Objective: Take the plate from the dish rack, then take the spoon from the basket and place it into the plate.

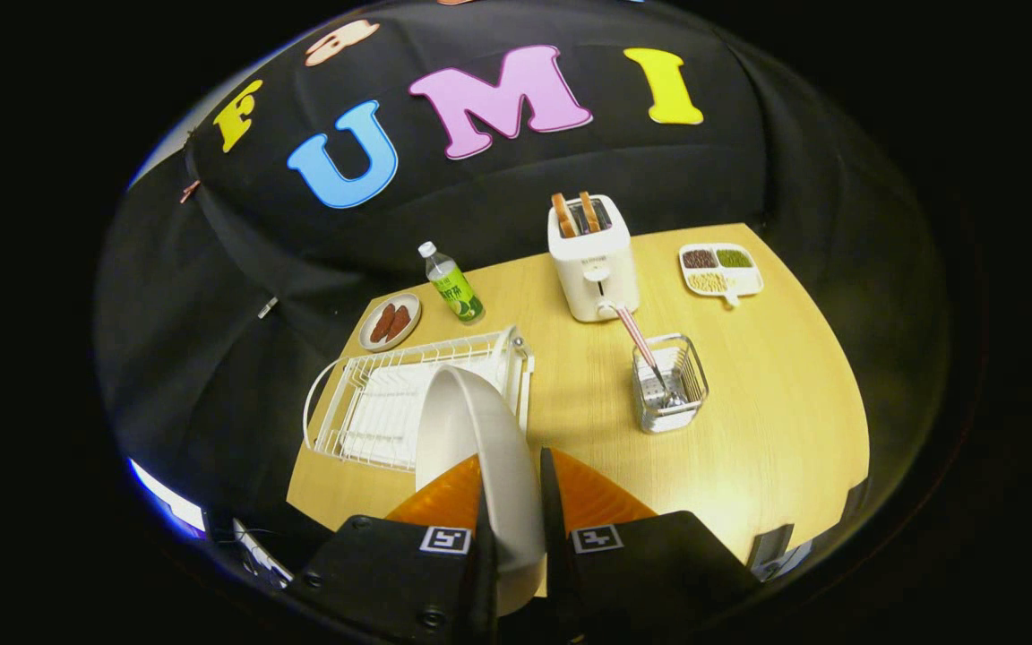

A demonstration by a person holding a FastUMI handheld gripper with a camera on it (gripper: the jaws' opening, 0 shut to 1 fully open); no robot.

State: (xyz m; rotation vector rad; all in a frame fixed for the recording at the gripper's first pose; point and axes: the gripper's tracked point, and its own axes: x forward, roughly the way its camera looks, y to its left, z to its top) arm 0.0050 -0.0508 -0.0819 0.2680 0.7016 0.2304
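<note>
The gripper point(512, 502) fingers are clamping a white plate point(480, 448) by its edge, holding it upright in front of the dish rack point(373, 403). The spoon point(646, 349) is standing in the basket point(670, 383) on the surface point(776, 403).

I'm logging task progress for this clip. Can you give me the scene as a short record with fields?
gripper: gripper shut on the white round plate, held on edge between its fingers
plate position: lifted, in front of the white wire dish rack
spoon: striped-handled spoon standing in the clear square basket, beyond the fingers
surface: wooden table
other items: white toaster with two bread slices; green drink bottle
step left: set plate down, fetch spoon
</note>
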